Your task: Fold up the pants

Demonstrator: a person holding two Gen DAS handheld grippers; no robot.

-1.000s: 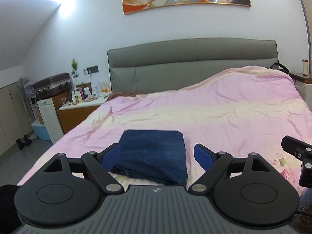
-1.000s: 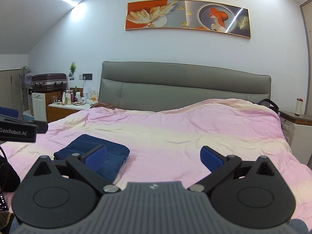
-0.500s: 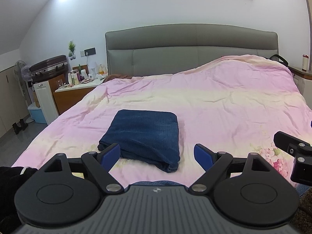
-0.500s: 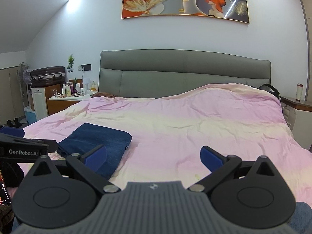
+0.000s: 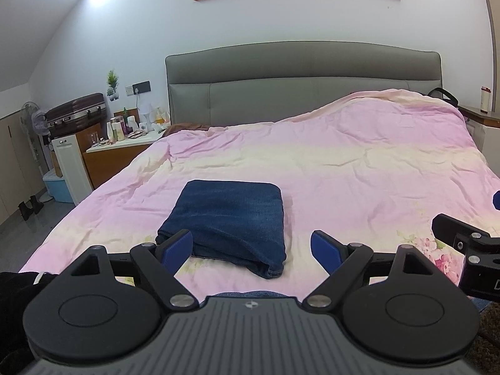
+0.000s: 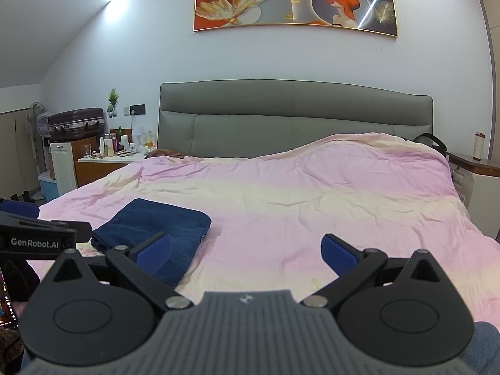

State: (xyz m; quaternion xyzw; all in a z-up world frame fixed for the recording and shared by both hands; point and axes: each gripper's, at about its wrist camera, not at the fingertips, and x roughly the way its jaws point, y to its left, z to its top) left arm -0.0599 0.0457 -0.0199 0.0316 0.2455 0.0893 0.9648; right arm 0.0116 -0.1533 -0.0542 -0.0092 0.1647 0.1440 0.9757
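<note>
The dark blue denim pants [image 5: 229,222] lie folded into a compact rectangle on the pink bedspread [image 5: 359,172], near the bed's front left. My left gripper [image 5: 251,250] is open and empty, held just in front of the pants and apart from them. My right gripper [image 6: 245,251] is open and empty, to the right of the pants [image 6: 156,229]. The right gripper also shows at the right edge of the left wrist view [image 5: 468,250], and the left gripper shows at the left edge of the right wrist view [image 6: 34,234].
A grey padded headboard [image 5: 300,81] stands at the far end of the bed. A cluttered nightstand [image 5: 122,147] and a suitcase [image 5: 75,115] are at the left. Another nightstand with a cup [image 6: 478,156] is at the right.
Both grippers have pulled back and lifted away from the folded pants, so the whole bundle now shows in the left wrist view. Both stay open and the pants have not moved.
</note>
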